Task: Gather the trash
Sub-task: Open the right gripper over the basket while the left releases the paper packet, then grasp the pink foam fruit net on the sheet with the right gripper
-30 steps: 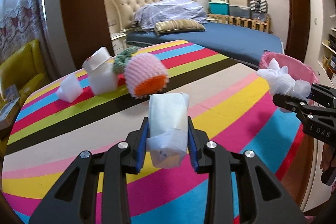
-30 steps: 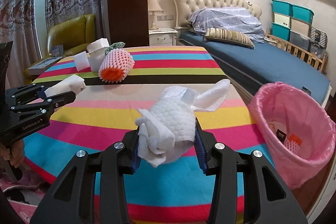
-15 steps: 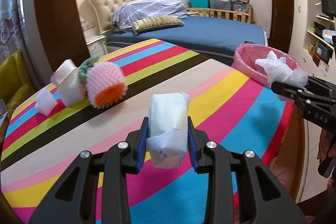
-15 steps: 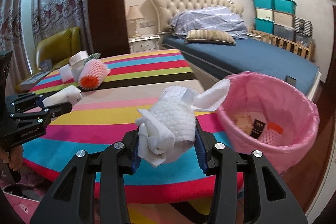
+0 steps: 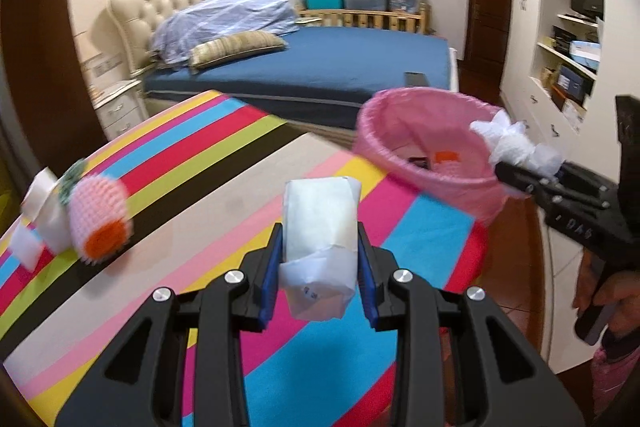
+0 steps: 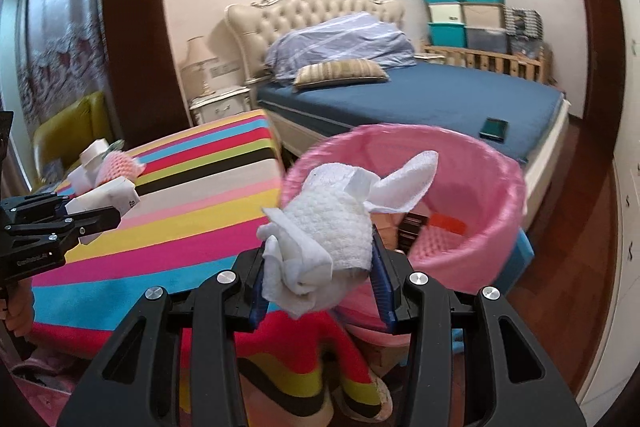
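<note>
My left gripper [image 5: 320,267] is shut on a white folded paper packet [image 5: 320,223], held above the striped table [image 5: 208,211]. My right gripper [image 6: 316,267] is shut on a crumpled white foam net [image 6: 332,223], held at the near rim of the pink-lined trash bin [image 6: 492,195]. In the left wrist view the bin [image 5: 384,131] stands past the table's right edge, with the right gripper [image 5: 520,167] and its white wad [image 5: 516,143] over its right rim. Some trash lies inside the bin. The left gripper [image 6: 96,215] shows at left in the right wrist view.
A pink foam fruit net with an orange end [image 5: 102,219] and white foam pieces [image 5: 40,215] lie on the table's far left. A blue bed [image 5: 320,67] stands behind, shelves [image 5: 568,67] at right. Wooden floor [image 6: 568,291] lies beside the bin.
Both grippers have swung right toward the pink bin, still holding their items. The right gripper now reaches the bin's rim; the bin looks much closer.
</note>
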`<state>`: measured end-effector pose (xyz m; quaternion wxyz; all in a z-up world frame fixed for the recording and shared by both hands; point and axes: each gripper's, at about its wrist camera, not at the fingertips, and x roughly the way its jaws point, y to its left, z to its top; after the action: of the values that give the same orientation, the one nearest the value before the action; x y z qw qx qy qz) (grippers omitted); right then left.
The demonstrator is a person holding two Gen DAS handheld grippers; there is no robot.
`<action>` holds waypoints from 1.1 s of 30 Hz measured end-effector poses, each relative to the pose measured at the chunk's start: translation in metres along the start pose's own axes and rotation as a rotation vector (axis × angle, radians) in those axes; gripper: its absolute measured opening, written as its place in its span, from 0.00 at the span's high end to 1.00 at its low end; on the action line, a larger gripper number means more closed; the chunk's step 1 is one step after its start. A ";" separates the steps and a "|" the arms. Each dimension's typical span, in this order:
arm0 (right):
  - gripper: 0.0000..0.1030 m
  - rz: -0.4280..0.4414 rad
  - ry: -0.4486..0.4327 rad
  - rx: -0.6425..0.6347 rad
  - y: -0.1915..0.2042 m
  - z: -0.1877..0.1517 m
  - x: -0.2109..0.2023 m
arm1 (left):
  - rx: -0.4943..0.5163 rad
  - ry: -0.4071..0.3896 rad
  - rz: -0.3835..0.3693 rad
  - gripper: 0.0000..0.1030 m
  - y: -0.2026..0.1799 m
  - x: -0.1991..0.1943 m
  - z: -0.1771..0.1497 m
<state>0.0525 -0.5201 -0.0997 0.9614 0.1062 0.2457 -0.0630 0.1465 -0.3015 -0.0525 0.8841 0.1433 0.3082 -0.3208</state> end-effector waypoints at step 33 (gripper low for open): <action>0.18 -0.157 0.004 -0.068 -0.053 0.007 0.027 | -0.195 -0.056 -0.020 0.05 0.005 0.073 0.088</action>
<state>0.0703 -0.5749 -0.1160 0.9562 0.0540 0.2570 -0.1296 0.2335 -0.3726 -0.0315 0.8989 0.0447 0.3146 -0.3018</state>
